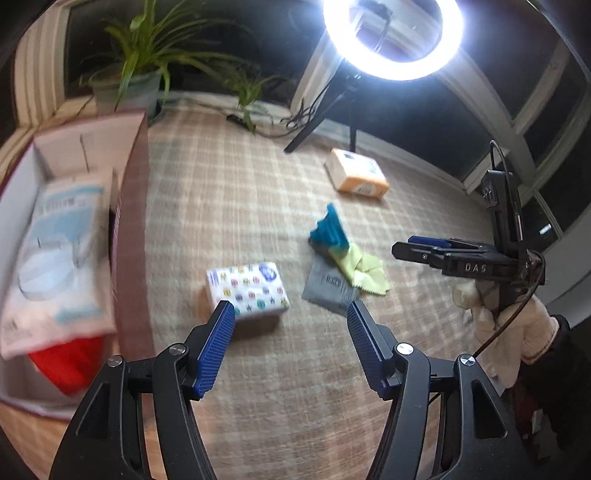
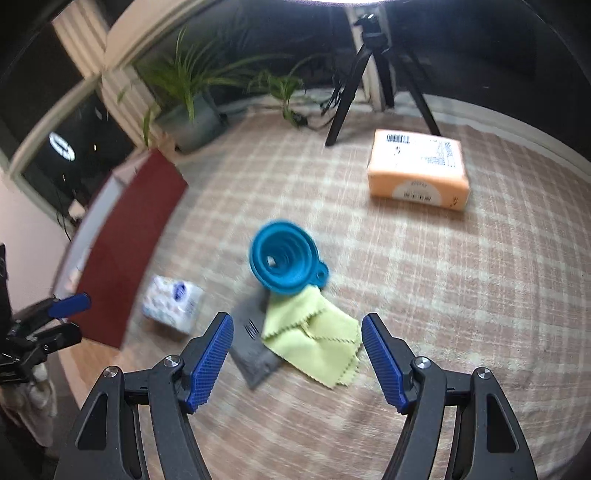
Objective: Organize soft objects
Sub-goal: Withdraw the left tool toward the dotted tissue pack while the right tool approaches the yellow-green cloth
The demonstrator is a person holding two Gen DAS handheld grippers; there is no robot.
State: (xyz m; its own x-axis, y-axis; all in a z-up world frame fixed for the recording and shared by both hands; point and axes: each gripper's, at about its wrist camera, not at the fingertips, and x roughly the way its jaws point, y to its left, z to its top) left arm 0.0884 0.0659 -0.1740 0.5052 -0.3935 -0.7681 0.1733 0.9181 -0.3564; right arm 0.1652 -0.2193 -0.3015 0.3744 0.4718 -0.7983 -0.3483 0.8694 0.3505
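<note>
My left gripper [image 1: 290, 312] is open and empty, just short of a patterned tissue pack [image 1: 247, 289] on the checked cloth. My right gripper [image 2: 297, 325] is open and empty above a yellow-green cloth [image 2: 314, 338] that lies over a grey pouch [image 2: 251, 350]. A teal collapsible funnel [image 2: 282, 262] sits at the cloth's far edge. An orange tissue pack [image 2: 419, 173] lies farther back. In the left wrist view the right gripper [image 1: 421, 247] shows at the right, and the funnel [image 1: 330, 230], cloth [image 1: 365, 271], pouch [image 1: 328, 288] and orange pack [image 1: 356, 175] show too.
A dark red box [image 1: 133, 236] stands at the left, holding a white wipes pack [image 1: 59, 258] and something red [image 1: 68, 363]. A potted plant [image 1: 136, 74] and a ring light [image 1: 393, 35] on a tripod [image 2: 380, 74] stand at the back edge.
</note>
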